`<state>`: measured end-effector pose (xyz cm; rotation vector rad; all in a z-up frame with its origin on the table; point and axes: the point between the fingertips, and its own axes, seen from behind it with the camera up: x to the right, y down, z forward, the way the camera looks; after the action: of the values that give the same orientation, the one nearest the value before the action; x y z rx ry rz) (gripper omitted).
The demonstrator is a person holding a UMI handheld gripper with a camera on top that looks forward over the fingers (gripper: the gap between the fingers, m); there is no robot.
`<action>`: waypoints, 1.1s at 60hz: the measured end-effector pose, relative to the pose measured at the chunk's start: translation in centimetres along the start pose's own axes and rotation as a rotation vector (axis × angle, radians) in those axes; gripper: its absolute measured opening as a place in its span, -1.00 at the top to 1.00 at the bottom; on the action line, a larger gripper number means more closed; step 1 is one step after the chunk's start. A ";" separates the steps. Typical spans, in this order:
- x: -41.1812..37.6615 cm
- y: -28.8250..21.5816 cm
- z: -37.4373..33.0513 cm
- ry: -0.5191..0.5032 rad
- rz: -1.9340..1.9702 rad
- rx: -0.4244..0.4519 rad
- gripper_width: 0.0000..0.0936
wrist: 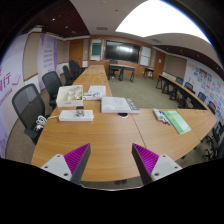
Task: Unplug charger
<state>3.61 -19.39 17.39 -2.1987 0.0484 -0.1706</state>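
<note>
A white power strip lies on the wooden table, well ahead of my fingers and to the left. Something white seems to be plugged into it, and a white cable hangs off the table's left edge beside it; the charger itself is too small to make out. My gripper is open and empty above the near part of the table, its magenta pads wide apart with only bare table top between them.
A white box stands behind the power strip. A flat white stack lies mid-table. A green book and a small device lie to the right. Black office chairs line the left side, with more tables beyond.
</note>
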 end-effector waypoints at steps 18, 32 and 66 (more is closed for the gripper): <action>-14.2 -5.1 15.2 -0.171 0.050 0.073 -0.84; -18.6 -9.0 28.4 -0.139 -0.010 0.102 -0.67; -19.6 -9.8 33.6 -0.165 -0.013 0.064 0.52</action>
<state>-11.33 15.21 3.59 -2.1421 -0.0626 0.0026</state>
